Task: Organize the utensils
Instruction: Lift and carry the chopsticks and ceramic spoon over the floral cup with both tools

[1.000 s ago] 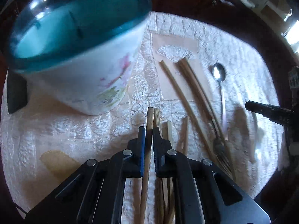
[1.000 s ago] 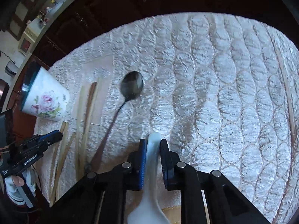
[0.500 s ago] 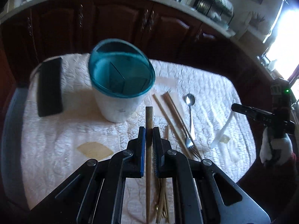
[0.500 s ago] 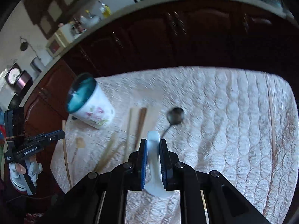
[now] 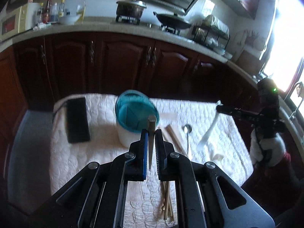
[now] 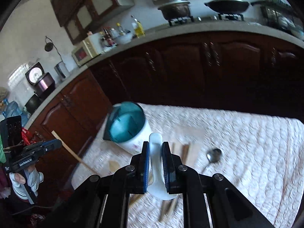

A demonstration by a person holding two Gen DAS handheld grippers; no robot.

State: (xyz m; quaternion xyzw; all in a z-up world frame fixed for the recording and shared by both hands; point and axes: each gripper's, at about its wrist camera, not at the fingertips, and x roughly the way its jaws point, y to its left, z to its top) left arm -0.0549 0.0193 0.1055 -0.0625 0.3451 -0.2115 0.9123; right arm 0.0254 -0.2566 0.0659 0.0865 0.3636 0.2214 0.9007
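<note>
the left tool (image 5: 151, 133) is pressed together on a wooden chopstick (image 5: 151, 127), which is seen end-on at the centre of the left view, just in front of the teal-rimmed white holder (image 5: 133, 117). the right tool (image 6: 155, 152) is pinched on a white ceramic spoon (image 6: 156, 161), held lower centre in the right view, below the holder. a metal spoon (image 6: 213, 155) is seen at the right on the quilted cloth of the counter (image 6: 247, 142), and more chopsticks (image 5: 173, 136) are laid just right of the holder.

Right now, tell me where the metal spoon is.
The metal spoon lies on the white quilted cloth, right of the wooden chopsticks beside the teal-rimmed holder.
</note>
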